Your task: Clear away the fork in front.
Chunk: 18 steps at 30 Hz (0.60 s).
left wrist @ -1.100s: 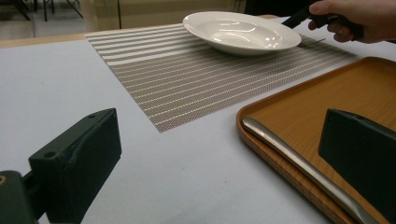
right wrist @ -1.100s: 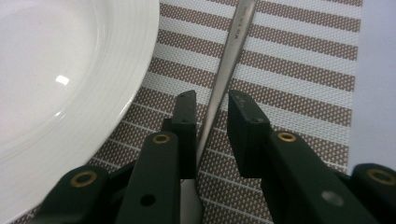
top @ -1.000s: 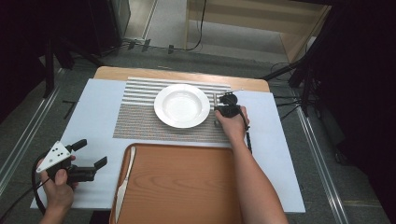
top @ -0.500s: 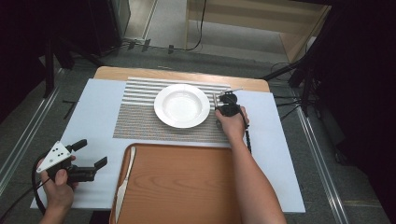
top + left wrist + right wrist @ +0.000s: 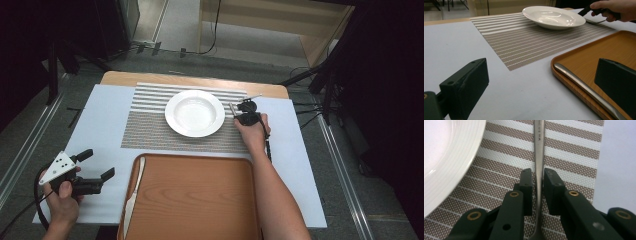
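Note:
A white plate (image 5: 195,113) (image 5: 554,17) (image 5: 446,157) sits on a striped placemat (image 5: 150,125). Just right of it, my right gripper (image 5: 246,107) (image 5: 537,180) points away from me over the mat. A metal utensil handle (image 5: 539,150) (image 5: 254,96) lies flat on the mat and runs between its jaws. The jaws have just been opening, and the pads stand narrowly apart from the handle on both sides. My left gripper (image 5: 96,164) (image 5: 541,85) hovers open and empty at the near left, beside the tray. A knife (image 5: 134,195) (image 5: 584,90) lies along the left edge of the brown tray (image 5: 200,200).
A pale sheet (image 5: 95,130) covers the table under the mat and tray. The right gripper's cable (image 5: 268,147) trails back along the forearm. Dark stands and cables sit on the floor beyond the table's far edge (image 5: 195,80).

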{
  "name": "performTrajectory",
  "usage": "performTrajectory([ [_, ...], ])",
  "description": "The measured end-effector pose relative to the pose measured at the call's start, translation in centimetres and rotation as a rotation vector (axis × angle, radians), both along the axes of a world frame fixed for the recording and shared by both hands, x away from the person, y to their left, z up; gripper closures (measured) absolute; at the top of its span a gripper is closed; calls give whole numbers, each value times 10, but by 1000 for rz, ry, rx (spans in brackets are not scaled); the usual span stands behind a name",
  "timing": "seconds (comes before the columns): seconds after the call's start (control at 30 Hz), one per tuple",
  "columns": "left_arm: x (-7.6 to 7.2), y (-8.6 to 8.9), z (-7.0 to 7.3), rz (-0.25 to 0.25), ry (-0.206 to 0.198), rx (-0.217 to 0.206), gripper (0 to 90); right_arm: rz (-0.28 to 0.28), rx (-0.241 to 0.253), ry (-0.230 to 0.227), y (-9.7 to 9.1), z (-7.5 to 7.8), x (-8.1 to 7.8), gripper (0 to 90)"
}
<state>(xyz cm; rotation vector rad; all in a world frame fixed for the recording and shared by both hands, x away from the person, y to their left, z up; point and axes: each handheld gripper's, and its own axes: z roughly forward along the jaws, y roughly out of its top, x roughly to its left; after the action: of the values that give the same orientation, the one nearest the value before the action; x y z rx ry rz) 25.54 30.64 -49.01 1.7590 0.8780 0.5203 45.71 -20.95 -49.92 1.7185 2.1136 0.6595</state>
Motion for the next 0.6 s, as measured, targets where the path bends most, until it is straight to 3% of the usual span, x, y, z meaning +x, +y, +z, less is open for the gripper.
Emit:
performTrajectory([
  [0.1,0,0,0,-1,-1,3,0,5,-30,-1,4,0,1,765],
  [0.27,0,0,0,-2,-2,4,0,18,-69,61,7,5,4,782],
  [0.5,0,0,0,-3,-2,8,0,16,-80,74,9,6,5,825],
  [0.6,0,-1,0,-3,-1,8,0,26,-54,77,5,6,5,827],
])
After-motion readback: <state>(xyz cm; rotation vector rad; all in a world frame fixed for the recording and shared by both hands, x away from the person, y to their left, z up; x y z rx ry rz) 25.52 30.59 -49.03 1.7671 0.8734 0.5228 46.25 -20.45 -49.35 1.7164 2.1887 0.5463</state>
